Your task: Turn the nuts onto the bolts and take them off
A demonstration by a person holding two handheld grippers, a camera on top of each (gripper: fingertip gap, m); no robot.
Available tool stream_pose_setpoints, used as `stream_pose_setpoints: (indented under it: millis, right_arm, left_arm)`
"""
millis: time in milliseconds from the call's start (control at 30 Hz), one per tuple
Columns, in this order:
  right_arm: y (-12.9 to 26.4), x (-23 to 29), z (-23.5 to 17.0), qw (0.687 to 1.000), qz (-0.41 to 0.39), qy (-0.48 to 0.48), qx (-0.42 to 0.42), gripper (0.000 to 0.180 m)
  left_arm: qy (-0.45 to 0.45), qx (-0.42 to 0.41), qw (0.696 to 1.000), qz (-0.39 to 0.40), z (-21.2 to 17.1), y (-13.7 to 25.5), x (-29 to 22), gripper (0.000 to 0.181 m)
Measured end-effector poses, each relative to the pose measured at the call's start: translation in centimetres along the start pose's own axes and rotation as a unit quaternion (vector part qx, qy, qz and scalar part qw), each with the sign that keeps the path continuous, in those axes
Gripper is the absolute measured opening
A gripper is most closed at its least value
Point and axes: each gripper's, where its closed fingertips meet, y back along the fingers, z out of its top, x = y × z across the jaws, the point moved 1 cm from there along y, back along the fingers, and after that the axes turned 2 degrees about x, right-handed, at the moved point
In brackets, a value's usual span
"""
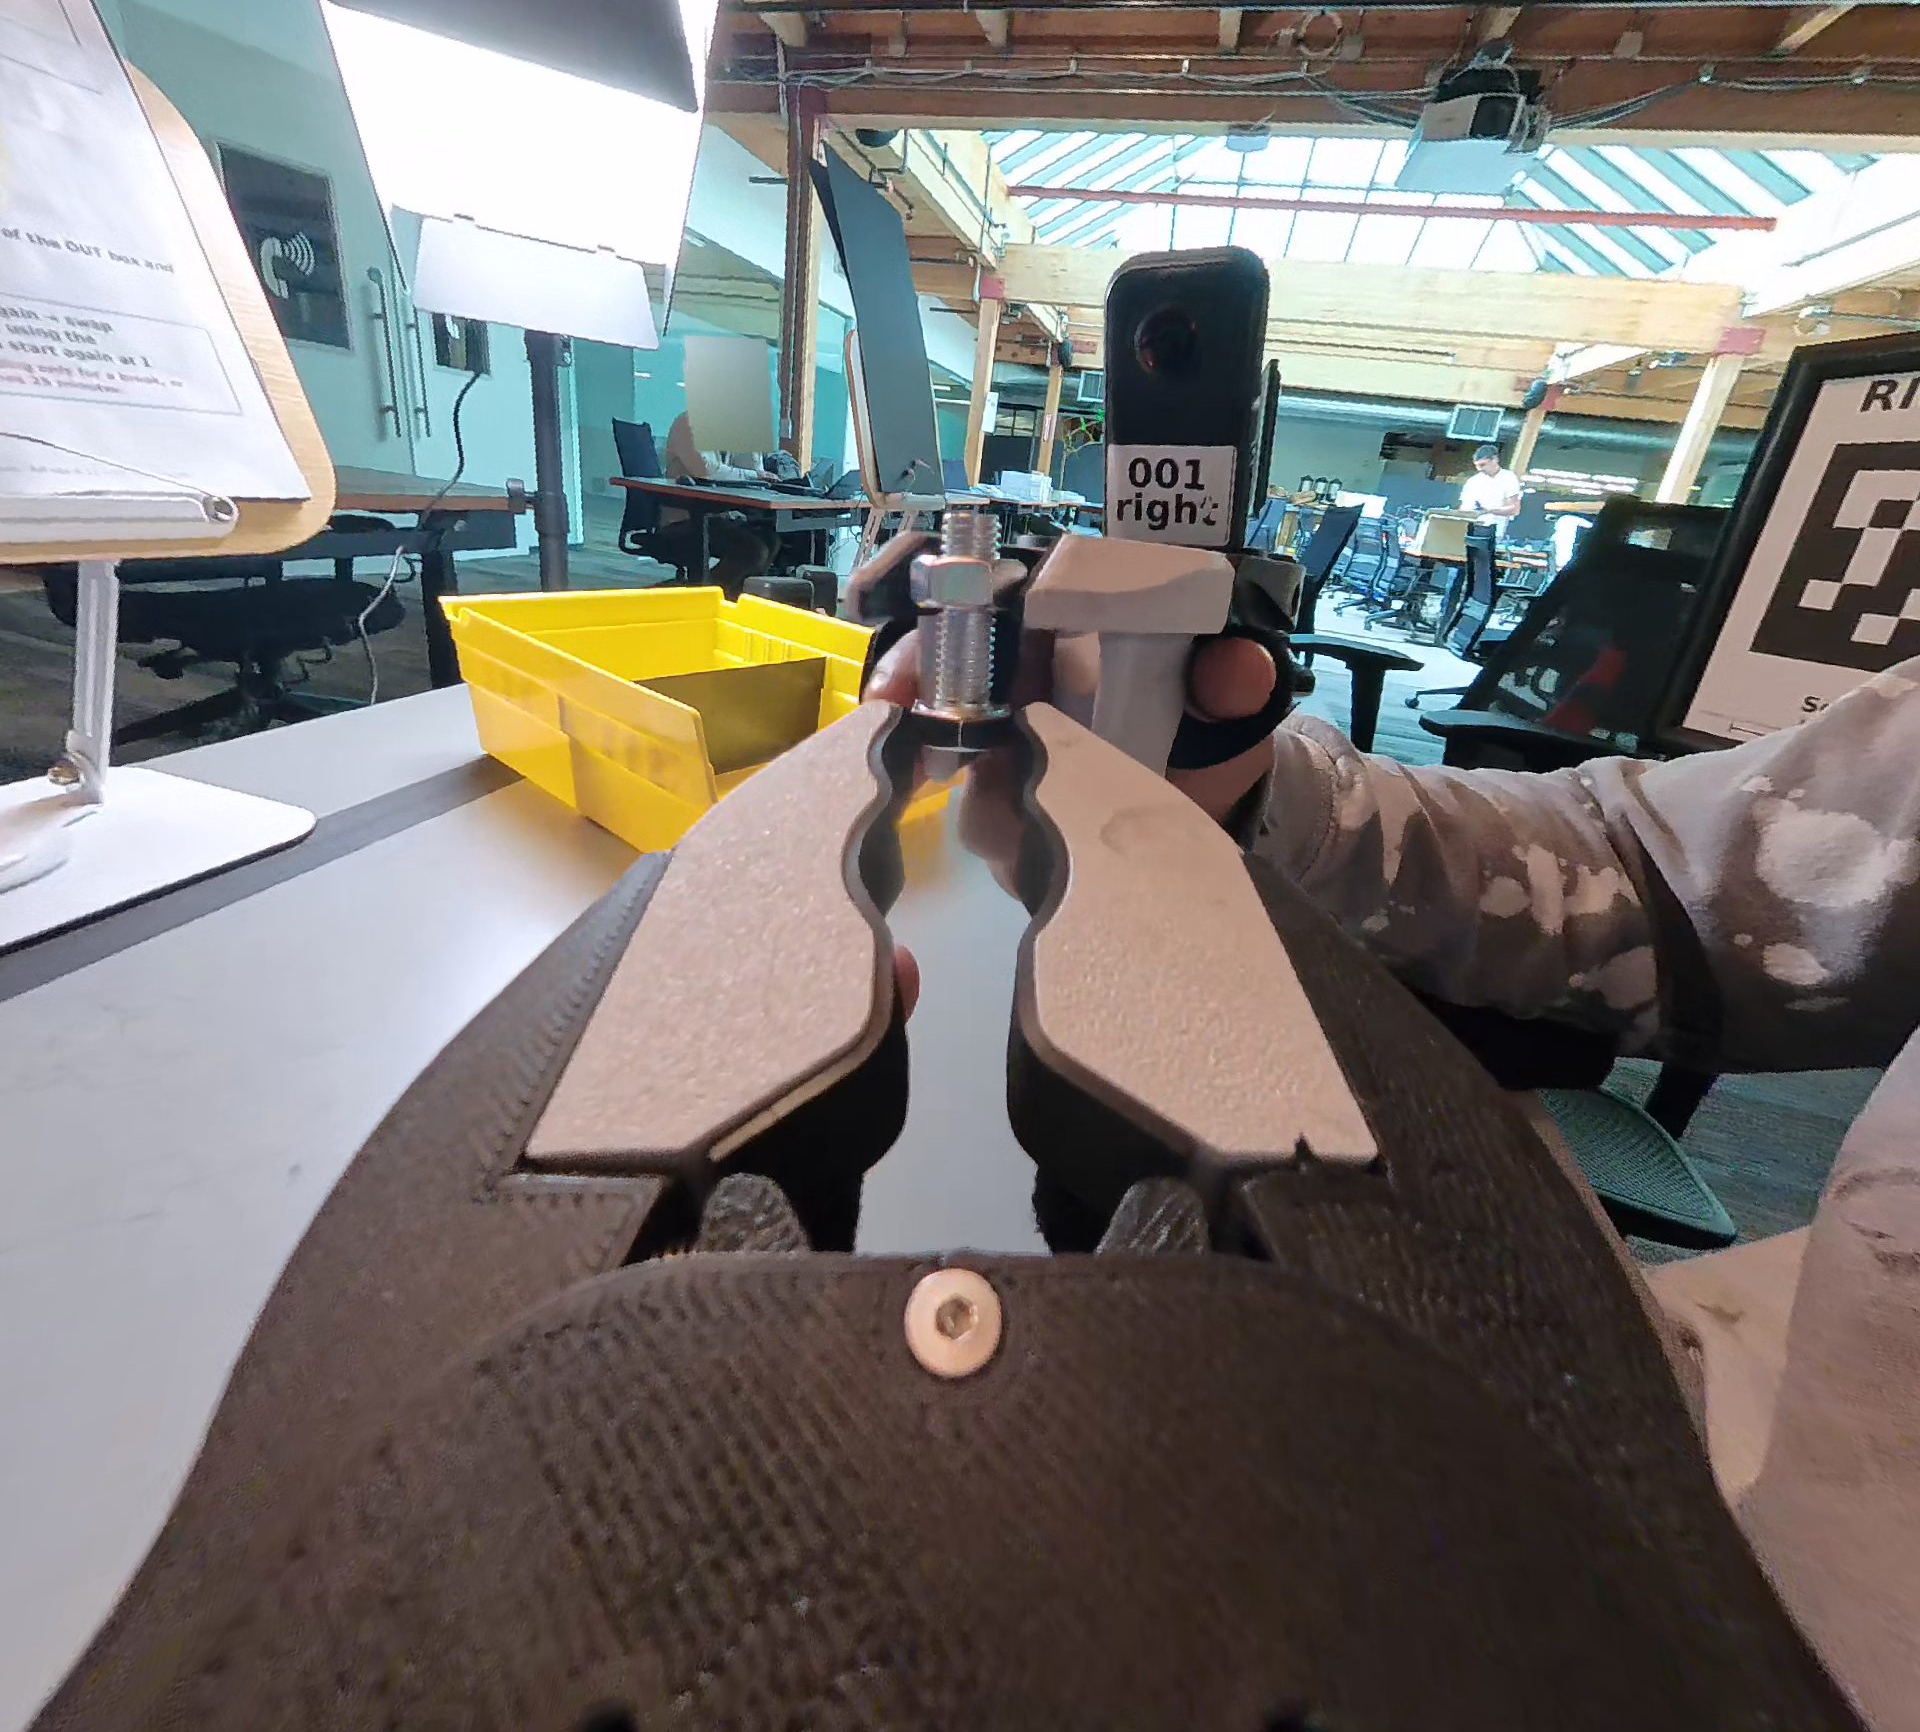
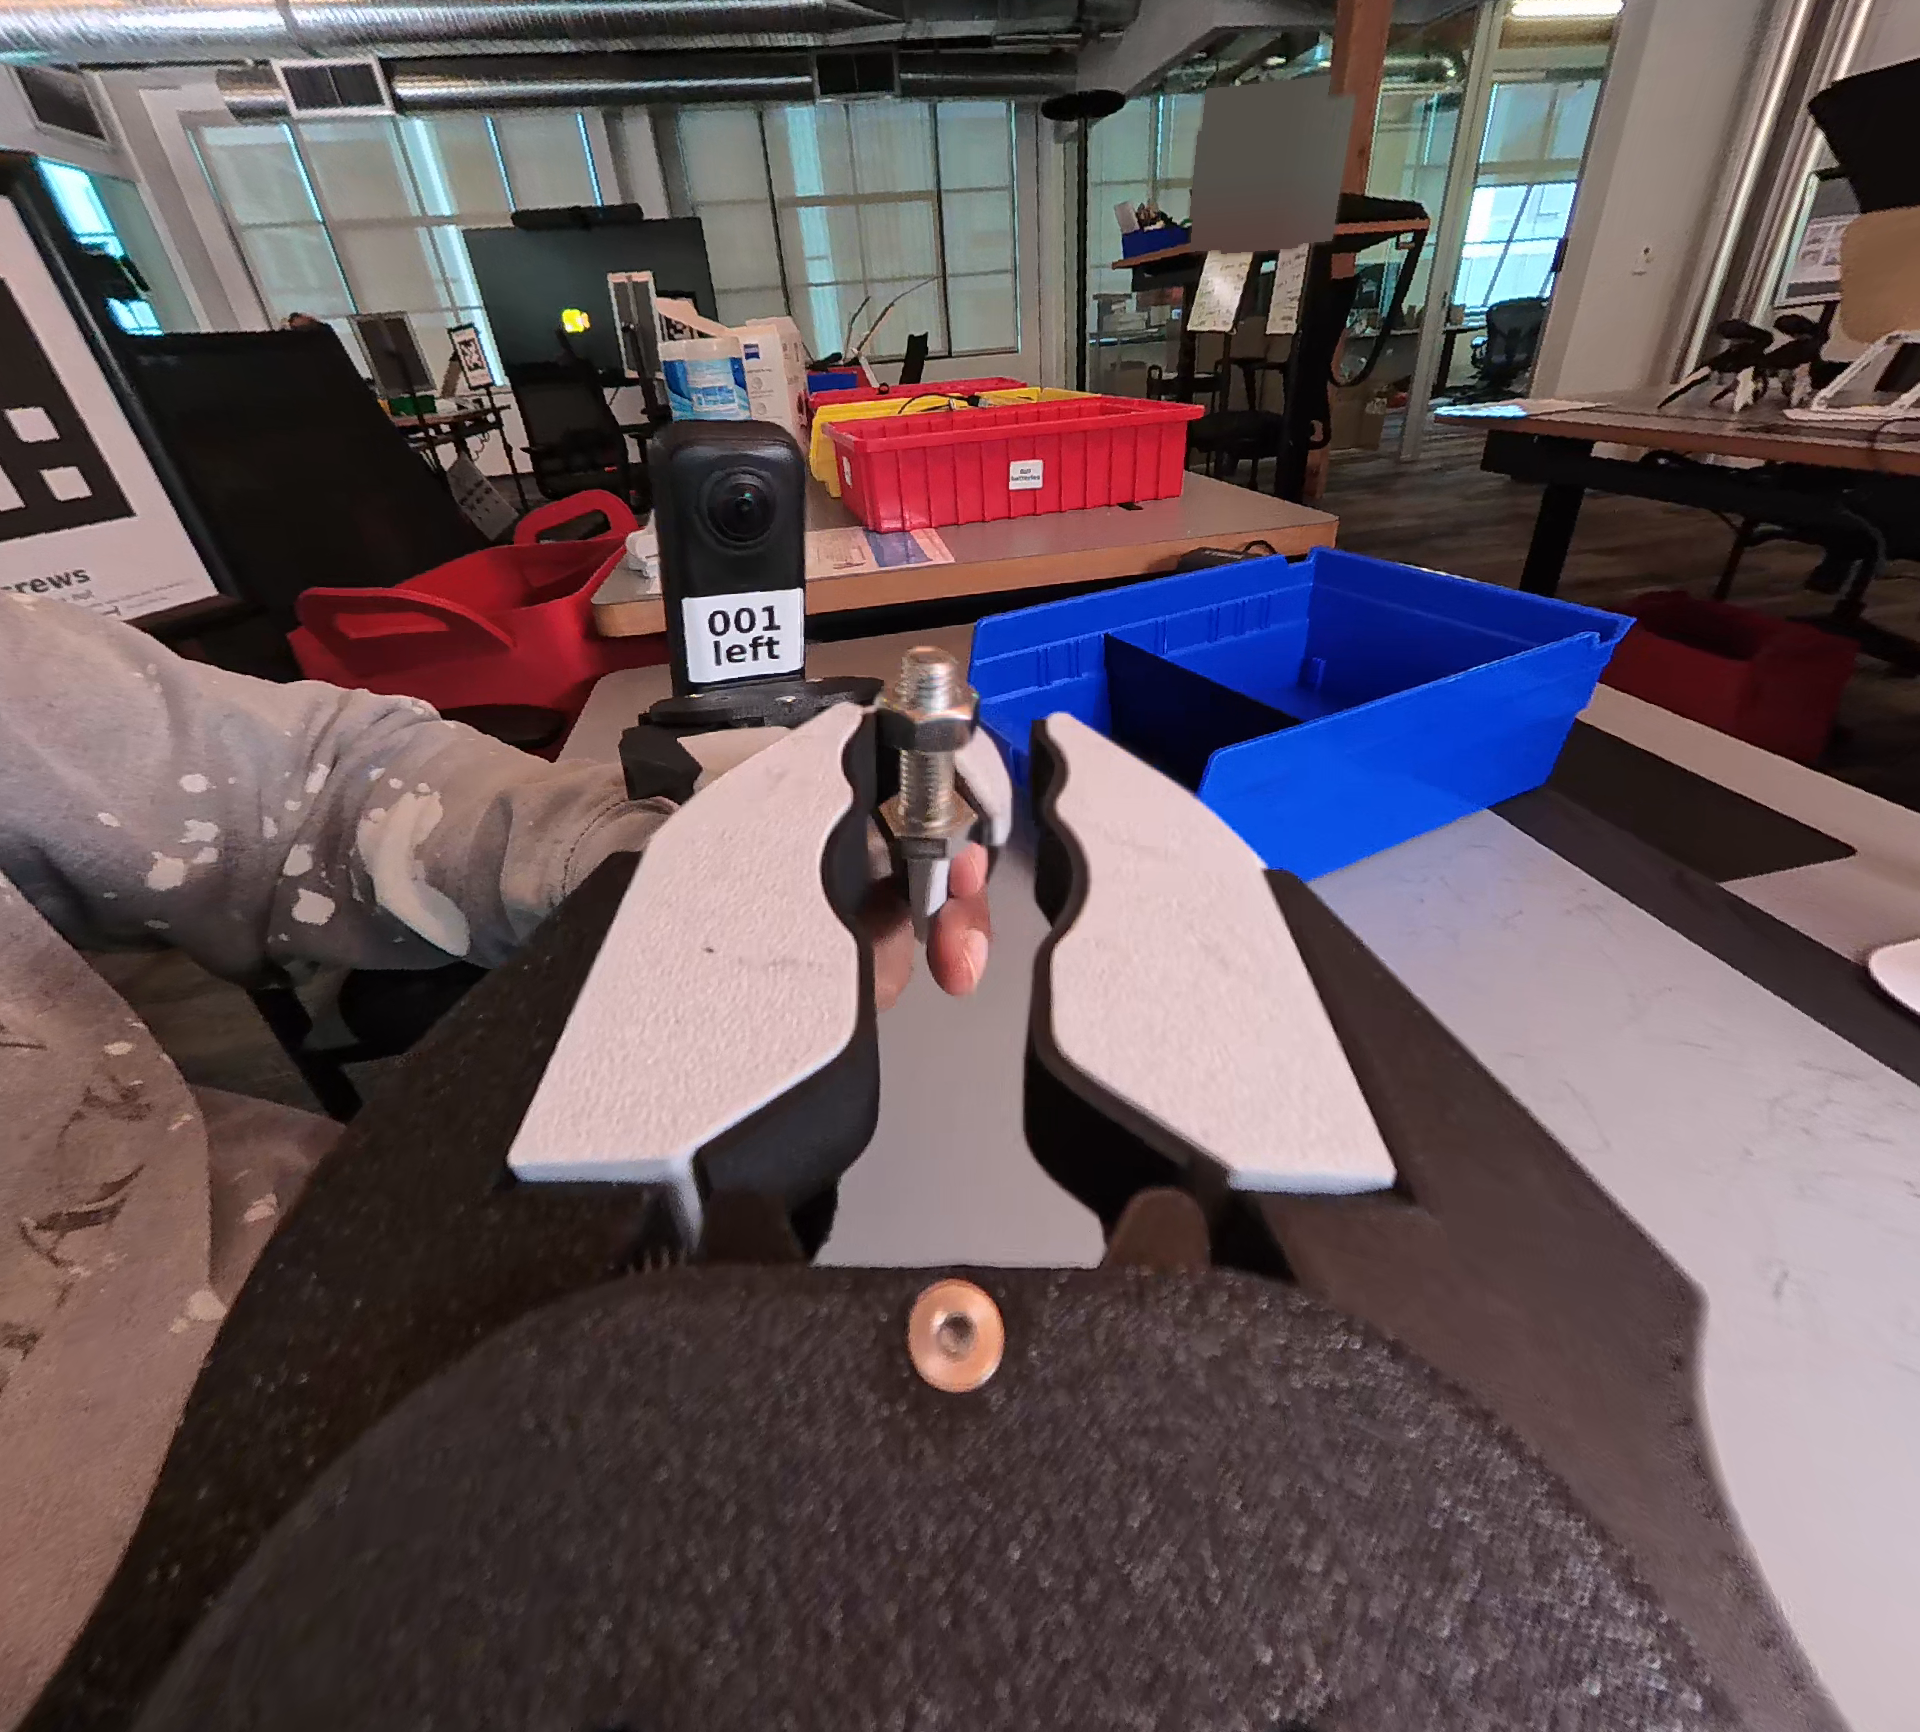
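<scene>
A silver bolt point(image 1: 951, 664) stands upright in the air above the grey table point(image 1: 208, 1111). My left gripper point(image 1: 954, 726) is shut on the bolt's head end. A hex nut point(image 1: 951, 586) sits on the thread near the bolt's top. In the right wrist view my right gripper point(image 2: 951, 732) is level with the nut point(image 2: 925, 716), with its fingers on either side. The left fingertip point(image 2: 847, 747) touches the nut, and a gap shows between the nut and the other finger. The bolt point(image 2: 923, 778) also shows there. A person's hands hold both grippers.
A yellow bin point(image 1: 623, 706) stands on the table behind the bolt, to the left. A blue divided bin point(image 2: 1351, 695) stands to the right. A paper stand point(image 1: 135, 332) is at the far left and a black-and-white marker board point(image 1: 1829, 539) at the right. Office chairs and tables lie beyond. Left and right tips are no more than a few centimetres apart.
</scene>
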Motion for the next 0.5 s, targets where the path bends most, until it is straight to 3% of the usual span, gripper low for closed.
stream_pose_setpoints:
  millis: [100,133,200,367,500]
  right_arm:
    - [0.4,-0.6,0.3,1.000,-0.004,-0.007,-0.008,0.029]
    - [0.9,-1.5,0.6,0.999,-0.028,-0.014,-0.020,0.012]
    - [1.8,-2.9,1.2,0.997,-0.061,-0.023,-0.047,0.006]
    - [0.6,-1.1,0.9,0.999,-0.028,-0.019,-0.036,0.028]
    - [-0.1,-0.3,0.8,0.999,-0.018,-0.015,-0.030,0.033]
  left_arm:
    - [0.000,-0.016,1.000,0.004,0.5,0.2,0.1,0.018]
    - [0.004,-0.027,1.000,-0.001,0.8,0.4,0.1,0.018]
    - [-0.004,-0.029,1.000,0.003,1.2,0.6,0.2,0.018]
    - [-0.004,-0.024,1.000,0.007,0.9,0.4,0.3,0.018]
    - [-0.011,-0.022,1.000,0.010,0.9,0.4,0.1,0.018]
